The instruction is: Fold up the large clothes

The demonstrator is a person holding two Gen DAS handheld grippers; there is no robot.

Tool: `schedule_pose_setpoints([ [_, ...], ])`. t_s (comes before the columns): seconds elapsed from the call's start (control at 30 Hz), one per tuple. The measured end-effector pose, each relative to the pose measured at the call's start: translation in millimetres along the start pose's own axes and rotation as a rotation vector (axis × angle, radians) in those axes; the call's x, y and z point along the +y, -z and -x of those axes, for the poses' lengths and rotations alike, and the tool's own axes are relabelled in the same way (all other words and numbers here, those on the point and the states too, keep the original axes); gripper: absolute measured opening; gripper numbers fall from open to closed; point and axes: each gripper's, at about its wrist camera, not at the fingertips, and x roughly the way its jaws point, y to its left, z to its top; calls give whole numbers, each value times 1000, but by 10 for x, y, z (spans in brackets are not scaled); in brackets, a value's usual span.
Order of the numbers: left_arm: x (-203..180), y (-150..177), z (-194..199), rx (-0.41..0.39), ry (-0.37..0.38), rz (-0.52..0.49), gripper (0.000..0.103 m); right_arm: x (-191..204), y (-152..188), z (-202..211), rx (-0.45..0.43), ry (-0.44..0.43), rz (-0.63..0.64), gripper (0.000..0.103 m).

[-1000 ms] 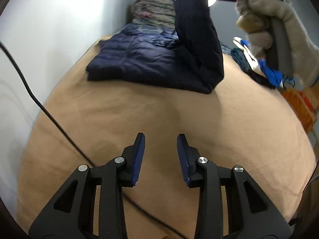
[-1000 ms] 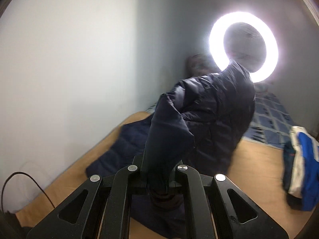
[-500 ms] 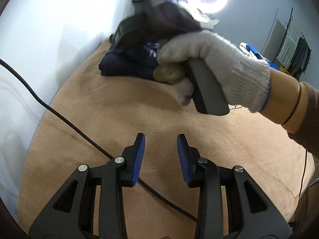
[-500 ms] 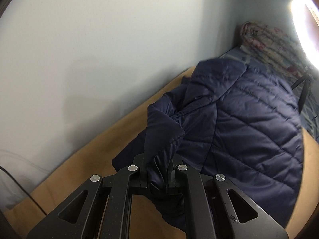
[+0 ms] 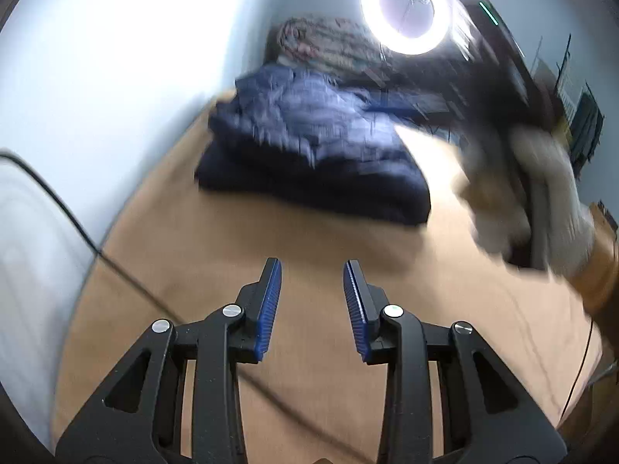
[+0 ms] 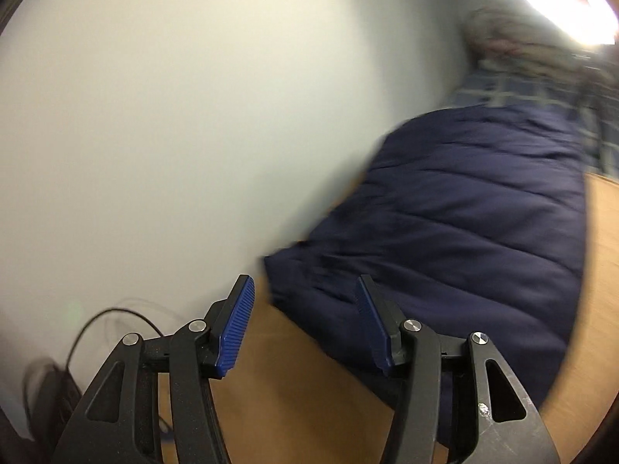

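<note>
A dark navy quilted jacket (image 5: 309, 154) lies folded on the tan bed cover (image 5: 309, 247), near the wall. My left gripper (image 5: 312, 270) is open and empty over bare cover, well short of the jacket. My right gripper (image 6: 305, 290) is open and empty, just above the jacket's near corner (image 6: 445, 239). In the left wrist view the right gripper and the gloved hand holding it (image 5: 541, 193) appear blurred at the right, beside the jacket.
A pale wall (image 6: 174, 116) runs along the bed's left side. A black cable (image 5: 69, 216) crosses the cover at left. A ring light (image 5: 406, 7) and a patterned pile of bedding (image 5: 329, 38) stand beyond the jacket.
My right gripper has let go of the jacket part it held raised; that part now lies folded over the jacket. The right gripper has opened and drawn back to the right.
</note>
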Motion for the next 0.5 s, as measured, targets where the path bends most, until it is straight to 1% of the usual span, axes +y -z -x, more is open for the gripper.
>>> schedule_pose_setpoints([
  [0.03,-8,-104,-4,-26,-15,-8,33,-55,18,87,-10,22,-24,54],
  [0.07,-29,-209,-11,-52,-29,-15,34,-223,76,220,-21,63,-57,55],
  [0.13,-46,-460,-79,-101,-57,-21,34,-497,122,380,-41,131,-104,65],
  [0.17,-18,-578,-141,-123,-74,-13,34,-657,194,468,-47,159,-133,67],
  [0.23,53,-767,-293,-153,-110,27,33,-948,318,558,-37,171,-203,70],
  [0.3,112,-922,-527,-167,-183,43,33,-1173,407,590,-26,145,-274,70],
  [0.33,143,-938,-589,-165,-207,43,33,-1261,442,578,-20,128,-303,70],
  [0.37,183,-953,-734,-150,-250,39,33,-1334,488,548,-10,110,-326,71],
  [0.43,264,-963,-980,-104,-306,36,33,-1346,546,448,6,87,-339,71],
  [0.5,405,-878,-1246,-32,-374,44,33,-1302,563,330,24,60,-330,71],
])
